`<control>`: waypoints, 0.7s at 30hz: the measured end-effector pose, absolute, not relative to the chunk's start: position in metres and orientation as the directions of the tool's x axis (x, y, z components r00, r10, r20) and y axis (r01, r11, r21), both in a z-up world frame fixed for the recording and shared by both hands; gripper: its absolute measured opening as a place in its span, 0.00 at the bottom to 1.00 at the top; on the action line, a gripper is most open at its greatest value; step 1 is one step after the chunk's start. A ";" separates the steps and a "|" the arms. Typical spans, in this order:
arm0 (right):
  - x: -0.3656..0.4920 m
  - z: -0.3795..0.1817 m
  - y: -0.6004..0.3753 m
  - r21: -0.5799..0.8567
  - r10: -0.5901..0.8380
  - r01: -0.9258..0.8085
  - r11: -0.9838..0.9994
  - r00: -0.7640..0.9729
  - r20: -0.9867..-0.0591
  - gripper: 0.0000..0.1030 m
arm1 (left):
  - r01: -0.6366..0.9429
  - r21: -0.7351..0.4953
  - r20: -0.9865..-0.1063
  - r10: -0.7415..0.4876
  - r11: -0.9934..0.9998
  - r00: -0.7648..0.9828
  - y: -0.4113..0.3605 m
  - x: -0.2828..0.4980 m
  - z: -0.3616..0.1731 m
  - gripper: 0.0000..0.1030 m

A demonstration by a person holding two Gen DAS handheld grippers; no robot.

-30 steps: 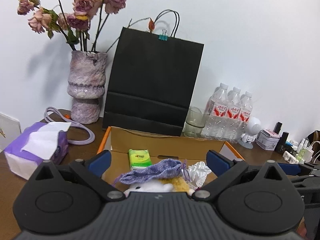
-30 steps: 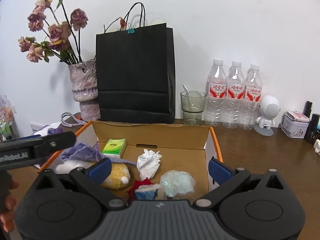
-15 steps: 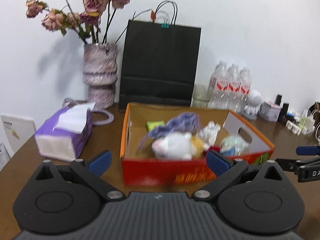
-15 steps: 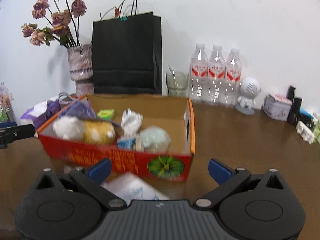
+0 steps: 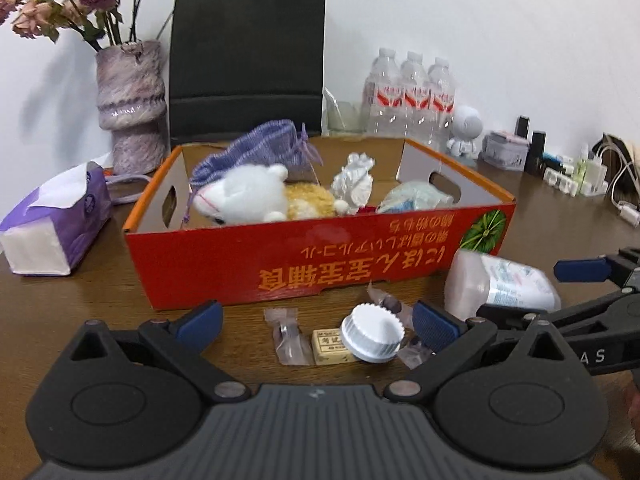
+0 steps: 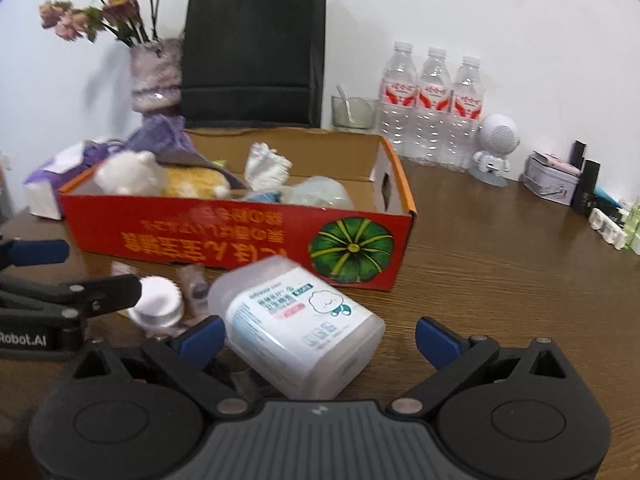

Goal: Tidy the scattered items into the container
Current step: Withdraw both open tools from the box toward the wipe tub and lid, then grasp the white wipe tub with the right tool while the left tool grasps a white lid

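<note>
Both grippers have drawn back from the box (image 5: 320,256); the open right gripper (image 6: 320,340) frames the tilted pack (image 6: 300,328), the open left gripper (image 5: 316,322) the cap (image 5: 372,338).

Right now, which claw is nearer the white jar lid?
Left. The left claw frames the white jar lid between open fingers; the right claw sits over beside it.

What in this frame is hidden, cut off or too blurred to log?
- Box floor, left view: hidden by its front wall and the plush.
- Small sachets, right view: blurred, partly behind the left gripper and the plastic tub.
- Tub label, both views: print too small to read.
- Tissue pack, right view: mostly behind the box.
</note>
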State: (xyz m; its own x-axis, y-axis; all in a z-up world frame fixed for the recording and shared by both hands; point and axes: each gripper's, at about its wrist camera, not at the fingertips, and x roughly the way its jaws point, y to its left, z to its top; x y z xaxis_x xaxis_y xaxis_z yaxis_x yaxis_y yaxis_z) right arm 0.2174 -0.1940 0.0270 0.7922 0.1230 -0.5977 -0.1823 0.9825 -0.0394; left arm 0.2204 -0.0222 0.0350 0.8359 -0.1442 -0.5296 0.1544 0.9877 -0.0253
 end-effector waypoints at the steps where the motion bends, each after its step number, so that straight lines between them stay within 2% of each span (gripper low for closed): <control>1: 0.219 0.026 -0.195 -0.033 0.124 -0.180 0.983 0.790 -0.601 0.99 | 0.161 -0.035 -0.534 -0.155 0.986 0.831 -0.020 0.222 0.032 1.00; 4: 0.222 0.022 -0.195 -0.007 0.149 -0.193 0.981 0.784 -0.603 0.99 | 0.190 -0.069 -0.541 -0.196 0.979 0.818 -0.014 0.226 0.028 1.00; 9: 0.224 0.019 -0.192 -0.045 0.162 -0.232 0.972 0.793 -0.587 1.00 | 0.263 -0.098 -0.534 -0.273 0.960 0.800 -0.011 0.228 0.028 0.98; 12: 0.230 0.018 -0.196 -0.040 0.170 -0.238 0.970 0.792 -0.586 1.00 | 0.297 -0.061 -0.545 -0.281 0.953 0.790 -0.020 0.232 0.027 0.91; 16: 0.236 0.016 -0.204 -0.009 0.194 -0.246 0.969 0.783 -0.591 0.99 | 0.336 -0.029 -0.562 -0.293 0.942 0.774 -0.030 0.239 0.024 0.77; 18: 0.238 0.016 -0.207 0.004 0.204 -0.251 0.968 0.777 -0.596 0.93 | 0.346 -0.020 -0.567 -0.296 0.938 0.769 -0.033 0.242 0.022 0.71; 19: 0.238 0.015 -0.208 0.014 0.210 -0.252 0.968 0.771 -0.601 0.87 | 0.346 -0.005 -0.564 -0.288 0.938 0.774 -0.034 0.243 0.021 0.64; 21: 0.237 0.015 -0.209 0.020 0.208 -0.247 0.969 0.767 -0.607 0.85 | 0.357 0.002 -0.569 -0.293 0.934 0.768 -0.036 0.244 0.020 0.40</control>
